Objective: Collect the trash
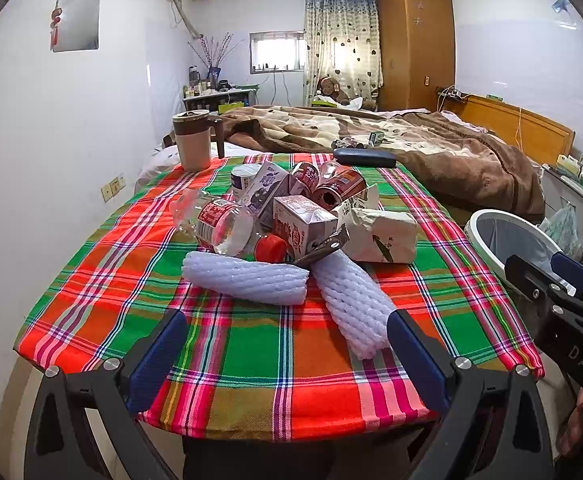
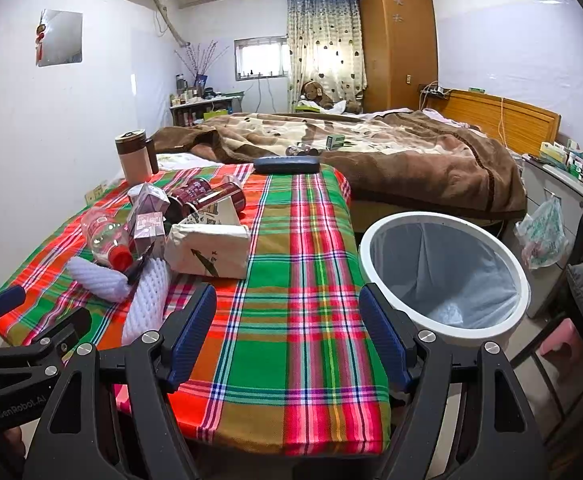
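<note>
White walls enclose a bed (image 1: 391, 136), a wooden wardrobe (image 1: 415, 44) and a bright curtained window (image 2: 260, 57).

Red-green plaid tablecloth (image 1: 251, 360); white bin (image 2: 375, 236); liner perhaps grey-blue.

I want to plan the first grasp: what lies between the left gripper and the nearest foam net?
Only bare plaid tablecloth lies between the open left gripper and the nearest foam net, whose near end almost reaches the right finger; the left wrist view shows this.

Home bedroom: bed (image 2: 371, 160), wardrobe (image 2: 397, 44), curtain (image 2: 323, 40).
</note>
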